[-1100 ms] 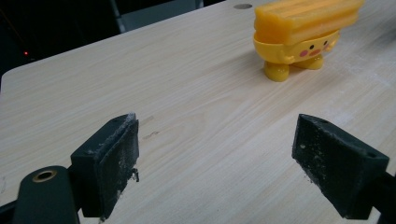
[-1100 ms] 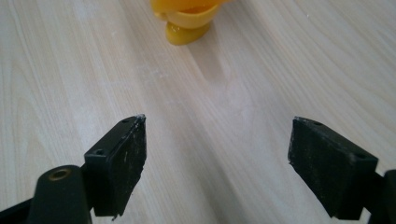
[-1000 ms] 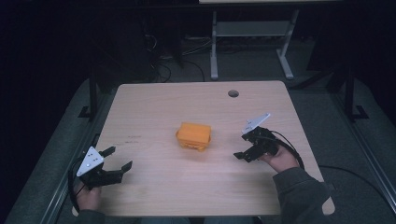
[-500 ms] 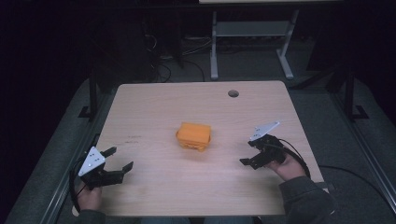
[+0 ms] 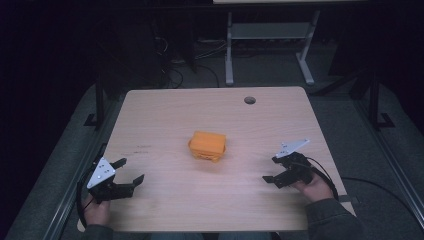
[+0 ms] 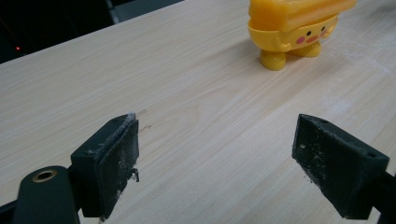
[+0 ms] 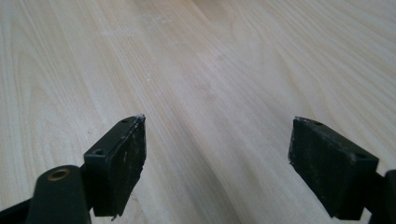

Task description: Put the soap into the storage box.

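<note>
Orange box [image 5: 207, 145] mid-table; left hand-held gripper [image 6: 219, 154] view adds face, feet; both hand-held grippers spread.

- The left gripper [image 5: 128, 171] is black, with a grey three-cornered plate on top and a black cable.
- The right gripper [image 5: 270, 169] looks the same.
- Its jaw pads [image 7: 122, 164] are flat, black and scuffed.
- The person's right sleeve [image 5: 331, 220] is dark grey.

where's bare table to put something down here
Most of the table is bare. Widest free patch: the far half, between the yellow toy box and the round hole. Also free: the strips between the box and the left gripper, and the right gripper. Nowhere is crowded.
</note>
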The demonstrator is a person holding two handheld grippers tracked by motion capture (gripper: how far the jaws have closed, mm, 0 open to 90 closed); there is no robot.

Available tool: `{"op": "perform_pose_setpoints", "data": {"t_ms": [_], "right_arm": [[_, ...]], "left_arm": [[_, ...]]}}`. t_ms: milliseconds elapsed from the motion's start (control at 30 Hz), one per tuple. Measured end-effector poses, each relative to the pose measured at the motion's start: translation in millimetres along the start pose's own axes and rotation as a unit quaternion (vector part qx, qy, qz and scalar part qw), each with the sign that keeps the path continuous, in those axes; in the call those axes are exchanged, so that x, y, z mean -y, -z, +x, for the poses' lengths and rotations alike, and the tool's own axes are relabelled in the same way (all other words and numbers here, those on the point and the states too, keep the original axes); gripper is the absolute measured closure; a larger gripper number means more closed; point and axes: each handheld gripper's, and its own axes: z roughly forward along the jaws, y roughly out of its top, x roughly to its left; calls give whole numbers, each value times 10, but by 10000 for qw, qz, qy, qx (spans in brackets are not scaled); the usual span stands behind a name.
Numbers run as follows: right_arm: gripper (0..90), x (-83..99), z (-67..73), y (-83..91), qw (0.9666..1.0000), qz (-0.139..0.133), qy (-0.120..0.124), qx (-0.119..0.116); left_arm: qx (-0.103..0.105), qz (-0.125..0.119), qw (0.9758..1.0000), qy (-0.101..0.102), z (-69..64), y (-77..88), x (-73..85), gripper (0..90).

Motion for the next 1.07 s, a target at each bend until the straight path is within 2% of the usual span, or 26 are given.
{"op": "perform_pose_setpoints", "data": {"t_ms": [233,433,467,667,833,967,1067], "right_arm": [[185,103,19,16,10000,8,1,30],[183,205,49,33,9999,-39,-105,84],[183,219,48,37,9999,-84,-62,101],[183,354,117,76,9992,-298,-226,117],[176,467,168,105,9984,-413,-365,135],[168,544,218,81,9986,-306,-369,235],[159,546,241,76,9983,-339,-341,337]], "left_arm": [[25,63,10000,-54,-8,-10,-2,139],[56,69,9999,-83,-19,-22,-1,139],[52,69,9999,-81,-20,-23,1,139],[96,114,9999,-42,-27,-46,12,139],[125,123,9998,-97,-37,-51,3,139],[145,121,9998,-77,-44,-51,0,139],[157,92,9998,-112,-41,-48,-6,139]]}}
